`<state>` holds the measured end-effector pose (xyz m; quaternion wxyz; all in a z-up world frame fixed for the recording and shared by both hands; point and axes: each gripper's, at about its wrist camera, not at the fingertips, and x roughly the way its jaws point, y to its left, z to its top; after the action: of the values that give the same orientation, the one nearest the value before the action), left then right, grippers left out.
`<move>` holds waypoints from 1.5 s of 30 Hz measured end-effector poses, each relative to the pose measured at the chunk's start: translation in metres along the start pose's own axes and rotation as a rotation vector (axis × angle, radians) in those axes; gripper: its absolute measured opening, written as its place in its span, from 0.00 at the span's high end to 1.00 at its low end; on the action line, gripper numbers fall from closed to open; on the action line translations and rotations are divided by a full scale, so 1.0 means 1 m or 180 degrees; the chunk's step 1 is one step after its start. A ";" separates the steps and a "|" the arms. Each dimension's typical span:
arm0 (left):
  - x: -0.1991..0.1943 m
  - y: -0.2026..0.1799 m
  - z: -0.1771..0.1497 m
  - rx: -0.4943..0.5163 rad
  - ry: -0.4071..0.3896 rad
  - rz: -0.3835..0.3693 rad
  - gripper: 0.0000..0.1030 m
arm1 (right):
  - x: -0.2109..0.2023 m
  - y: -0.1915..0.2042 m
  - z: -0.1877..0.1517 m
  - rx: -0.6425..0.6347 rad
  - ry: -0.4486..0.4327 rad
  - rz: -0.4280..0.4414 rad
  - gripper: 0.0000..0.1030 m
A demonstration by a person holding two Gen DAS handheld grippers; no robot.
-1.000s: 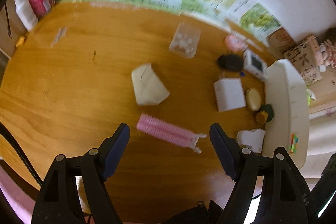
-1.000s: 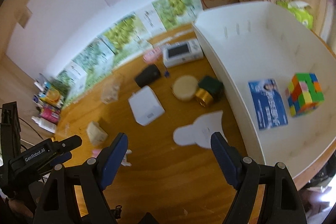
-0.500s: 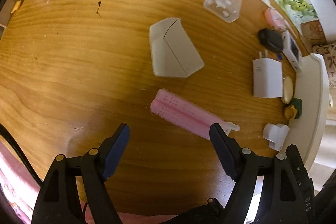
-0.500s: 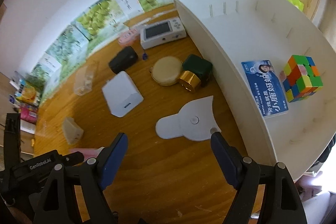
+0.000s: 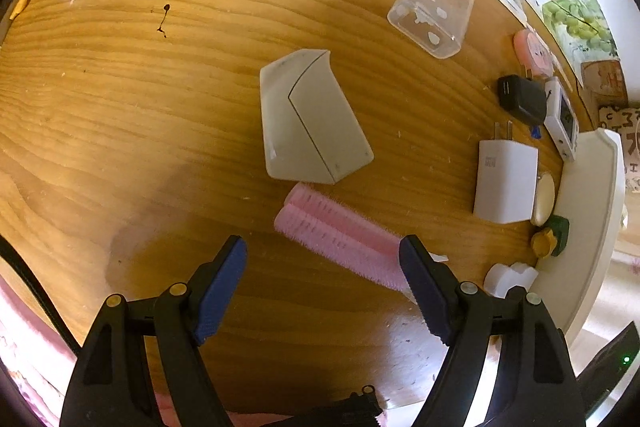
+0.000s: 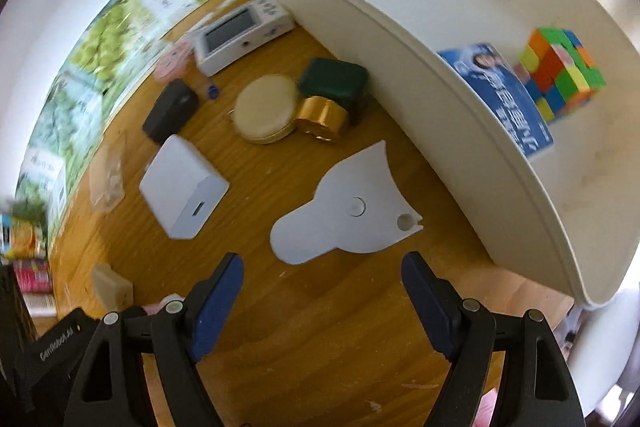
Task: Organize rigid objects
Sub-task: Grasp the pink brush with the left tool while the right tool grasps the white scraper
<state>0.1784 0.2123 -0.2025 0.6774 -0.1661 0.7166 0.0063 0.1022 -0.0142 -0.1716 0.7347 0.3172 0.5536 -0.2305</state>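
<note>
Clutter lies loose across a wooden table (image 5: 120,107) beside a white bin (image 6: 460,99), apparently awaiting sorting into it; a colour cube (image 6: 560,75) and a blue packet (image 6: 500,95) printed with Chinese characters, unreadable here, already sit inside. The left gripper (image 5: 322,287) hangs jaws wide and empty above a pink hair roller (image 5: 340,239), seemingly its target, just below a beige case (image 5: 308,123). The right gripper (image 6: 322,297), equally wide and empty, points at a flat white plastic piece (image 6: 344,207). "GenRobot.AI" marks the other gripper's body.
</note>
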 end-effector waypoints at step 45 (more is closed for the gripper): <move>-0.022 -0.006 0.006 -0.0156 -0.0156 -0.0445 0.38 | 0.024 0.010 0.007 -0.0019 -0.0276 -0.0104 0.64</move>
<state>0.1861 0.2126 -0.1803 0.6893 -0.2321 0.6861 -0.0193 0.1205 -0.0114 -0.1912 0.7550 0.2956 0.5271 -0.2544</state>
